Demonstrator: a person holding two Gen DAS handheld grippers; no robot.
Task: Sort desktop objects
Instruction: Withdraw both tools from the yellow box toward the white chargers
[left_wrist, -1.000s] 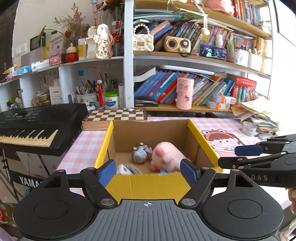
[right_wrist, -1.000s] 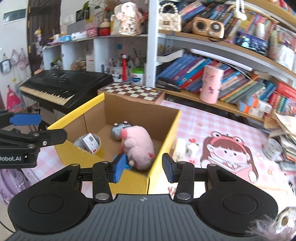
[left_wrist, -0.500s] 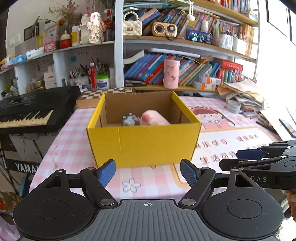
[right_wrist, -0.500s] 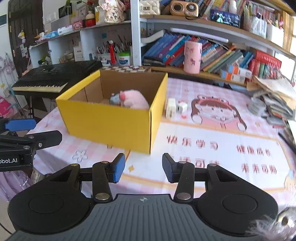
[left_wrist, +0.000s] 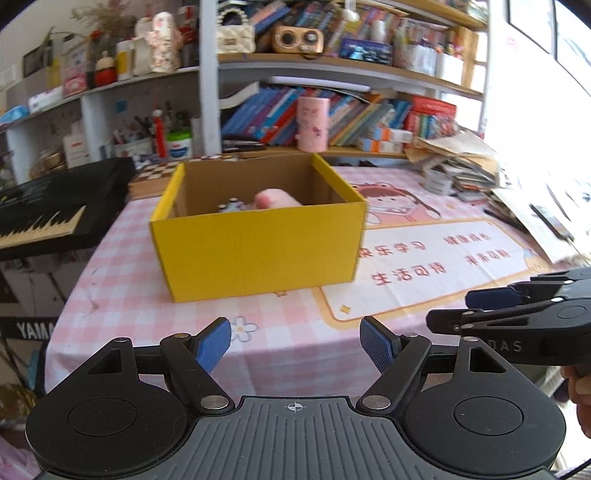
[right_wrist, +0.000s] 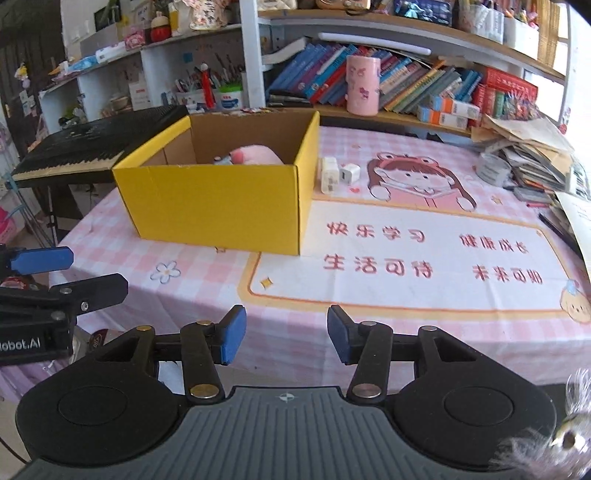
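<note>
Clearly both tongs gape empty (right widening) before the yellow box's near edge.

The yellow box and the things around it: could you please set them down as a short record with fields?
container: yellow box, open at the top, on the pink checked tablecloth
contents seen: pink plush toy, with a small grey item beside it
outside the box: two white chargers on the cloth, beside its right wall
left hand-held gripper: open, nothing between the pads
right hand-held gripper: jaws opening, nothing between the pads
behind: black keyboard, bookshelf
</note>
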